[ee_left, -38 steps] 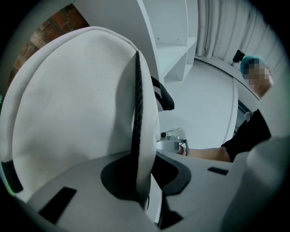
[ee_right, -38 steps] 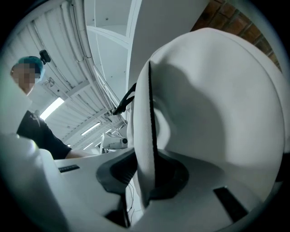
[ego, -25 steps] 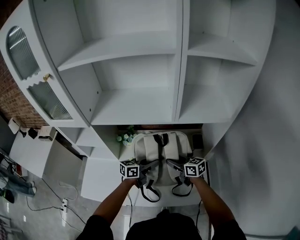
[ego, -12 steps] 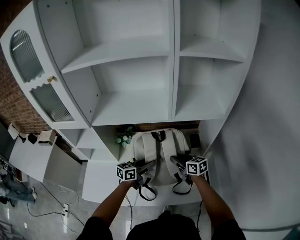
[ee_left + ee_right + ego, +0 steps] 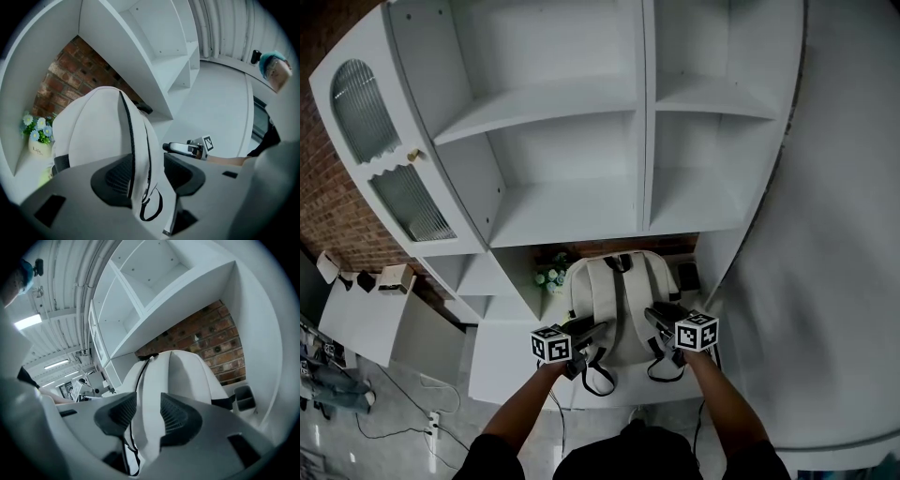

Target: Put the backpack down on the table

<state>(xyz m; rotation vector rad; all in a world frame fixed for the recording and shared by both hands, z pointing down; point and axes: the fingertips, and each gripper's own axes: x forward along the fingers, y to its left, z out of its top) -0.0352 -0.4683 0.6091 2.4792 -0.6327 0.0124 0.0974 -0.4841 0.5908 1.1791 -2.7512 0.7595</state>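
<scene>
A cream backpack (image 5: 619, 298) with black trim stands on the white table (image 5: 508, 354) in the alcove under the shelves, its straps towards me. My left gripper (image 5: 584, 335) is at its left shoulder strap (image 5: 140, 154). In the left gripper view its jaws (image 5: 149, 171) have just been opening: the strap runs between the pads with a gap on the right side. My right gripper (image 5: 660, 322) is at the right strap (image 5: 152, 380). In the right gripper view that strap fills the narrow space between its pads (image 5: 149, 411).
A small pot of flowers (image 5: 551, 277) stands left of the backpack and a dark holder (image 5: 688, 275) to its right. White shelving (image 5: 572, 211) rises above the alcove, with a brick wall (image 5: 65, 75) behind it. Floor and cables lie at lower left.
The left jaws have widened around the strap. Both grippers have shifted slightly, the right one a little upward. The backpack stands in the same place.
</scene>
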